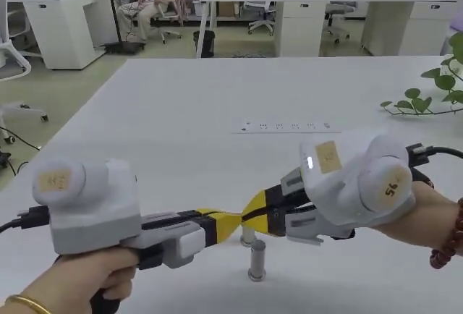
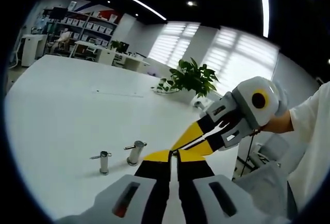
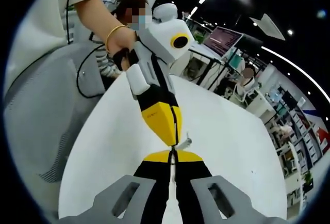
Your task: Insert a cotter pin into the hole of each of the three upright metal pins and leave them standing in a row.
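**Two grippers are meeting tip to tip above the pins**

The person is holding both grippers up over the white table (image 1: 181, 111). The left gripper (image 1: 233, 225) is pointing across from the left. The right gripper (image 1: 249, 213) is pointing back at it from the right. Their yellow tips are touching.

In the left gripper view, the left gripper's jaws are pressing together. In the right gripper view, the right gripper's jaws are pressing together too. A small silver bit (image 3: 186, 141) is poking out right where the tips meet. I cannot tell what it is or which gripper is holding it.

Two pins are standing upright on the table in the left gripper view, near each other but not touching. The near pin (image 2: 104, 163) is carrying a cotter pin (image 2: 96, 157) that is sticking out sideways close to its top. The far pin (image 2: 135, 153) is carrying a cotter pin (image 2: 129, 147) the same way. In the head view, two pins are standing just under the meeting tips, and the grippers are not touching them.

A power strip (image 1: 283, 126) is lying farther back on the table. A green plant (image 2: 191, 79) is sitting near the table's far edge.
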Action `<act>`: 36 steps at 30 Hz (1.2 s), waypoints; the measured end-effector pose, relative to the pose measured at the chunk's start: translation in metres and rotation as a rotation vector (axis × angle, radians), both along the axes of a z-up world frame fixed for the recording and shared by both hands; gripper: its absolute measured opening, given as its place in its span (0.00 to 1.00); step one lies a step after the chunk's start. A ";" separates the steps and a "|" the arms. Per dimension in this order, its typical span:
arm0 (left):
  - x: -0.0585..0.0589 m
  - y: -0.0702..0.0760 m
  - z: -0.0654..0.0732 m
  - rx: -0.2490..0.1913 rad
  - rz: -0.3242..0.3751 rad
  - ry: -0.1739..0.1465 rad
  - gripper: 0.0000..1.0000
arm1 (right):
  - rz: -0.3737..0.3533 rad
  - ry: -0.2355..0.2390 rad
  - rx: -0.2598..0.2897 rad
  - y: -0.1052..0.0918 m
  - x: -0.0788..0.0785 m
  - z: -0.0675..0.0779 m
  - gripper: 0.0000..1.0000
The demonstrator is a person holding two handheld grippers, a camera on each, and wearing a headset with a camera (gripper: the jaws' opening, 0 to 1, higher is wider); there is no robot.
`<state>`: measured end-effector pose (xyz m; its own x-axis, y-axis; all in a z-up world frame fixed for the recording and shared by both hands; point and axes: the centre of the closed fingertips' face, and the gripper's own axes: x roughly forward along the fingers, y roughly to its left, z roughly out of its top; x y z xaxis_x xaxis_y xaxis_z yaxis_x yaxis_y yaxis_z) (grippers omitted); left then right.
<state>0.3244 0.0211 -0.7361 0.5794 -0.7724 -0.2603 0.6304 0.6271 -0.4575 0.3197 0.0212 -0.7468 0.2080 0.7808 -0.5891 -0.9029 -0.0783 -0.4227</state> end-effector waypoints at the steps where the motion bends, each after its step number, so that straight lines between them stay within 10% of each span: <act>1: 0.000 0.001 0.000 -0.001 -0.003 -0.002 0.01 | -0.001 0.002 0.001 0.000 0.000 0.000 0.02; 14: -0.001 0.001 0.002 0.019 -0.014 -0.044 0.00 | -0.052 0.127 0.067 0.000 0.001 -0.001 0.10; 26: -0.009 0.000 0.001 0.066 -0.085 -0.100 0.00 | -0.151 0.513 0.234 -0.011 -0.006 0.007 0.17; 36: -0.020 -0.005 0.004 0.063 -0.169 -0.139 0.00 | -0.117 0.659 0.256 -0.018 -0.024 0.000 0.17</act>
